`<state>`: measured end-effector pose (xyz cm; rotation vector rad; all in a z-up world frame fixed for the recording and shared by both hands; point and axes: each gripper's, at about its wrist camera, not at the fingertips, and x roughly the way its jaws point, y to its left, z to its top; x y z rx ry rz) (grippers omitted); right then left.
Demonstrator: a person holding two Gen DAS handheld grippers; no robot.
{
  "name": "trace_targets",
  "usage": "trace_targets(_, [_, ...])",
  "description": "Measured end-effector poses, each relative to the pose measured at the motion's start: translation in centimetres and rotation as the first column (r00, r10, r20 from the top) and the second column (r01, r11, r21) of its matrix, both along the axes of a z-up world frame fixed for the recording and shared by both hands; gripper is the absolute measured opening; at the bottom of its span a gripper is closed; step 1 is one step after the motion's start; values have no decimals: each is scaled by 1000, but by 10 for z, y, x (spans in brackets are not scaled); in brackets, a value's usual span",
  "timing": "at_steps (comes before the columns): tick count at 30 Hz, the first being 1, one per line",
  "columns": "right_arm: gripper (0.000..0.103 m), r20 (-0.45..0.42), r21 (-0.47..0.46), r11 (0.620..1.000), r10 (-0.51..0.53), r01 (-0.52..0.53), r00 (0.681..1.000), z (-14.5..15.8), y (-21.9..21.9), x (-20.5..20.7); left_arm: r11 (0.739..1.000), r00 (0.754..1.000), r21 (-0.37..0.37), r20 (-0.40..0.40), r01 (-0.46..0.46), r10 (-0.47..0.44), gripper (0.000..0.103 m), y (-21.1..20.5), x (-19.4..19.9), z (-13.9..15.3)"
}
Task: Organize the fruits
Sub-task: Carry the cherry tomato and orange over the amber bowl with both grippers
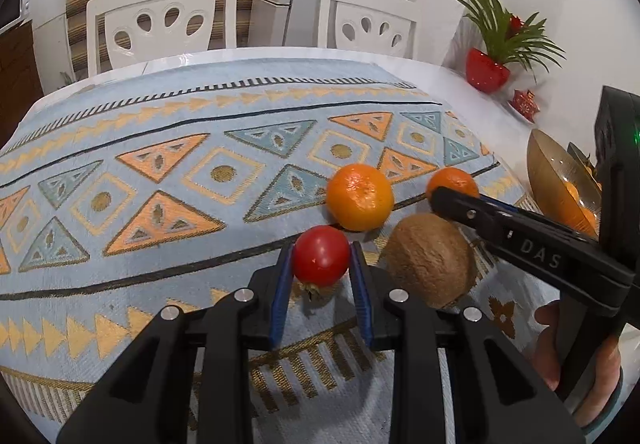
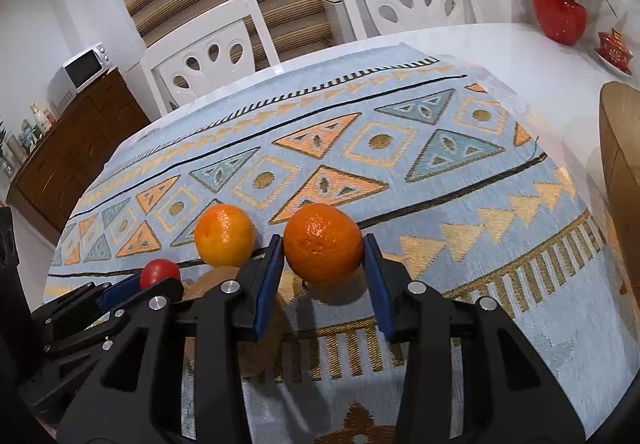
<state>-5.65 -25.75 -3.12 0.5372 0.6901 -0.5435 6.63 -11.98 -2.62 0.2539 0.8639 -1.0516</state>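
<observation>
Kiwi and mandarin close beside tomato

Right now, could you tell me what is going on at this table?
A person is sorting fruit on a patterned tablecloth with a handheld gripper in each hand. The left gripper has its fingers on either side of a small red tomato. The right gripper brackets a darker orange. A second orange and a brown kiwi sit loose between them. A gold bowl on the right already holds some orange fruit.
</observation>
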Motion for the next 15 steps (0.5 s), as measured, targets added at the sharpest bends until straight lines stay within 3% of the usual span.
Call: trace_targets(15, [41, -5, -86, 996, -33, 32, 999, 6, 7, -3, 1000, 1000, -1, 24, 6, -6, 27, 0, -2, -1])
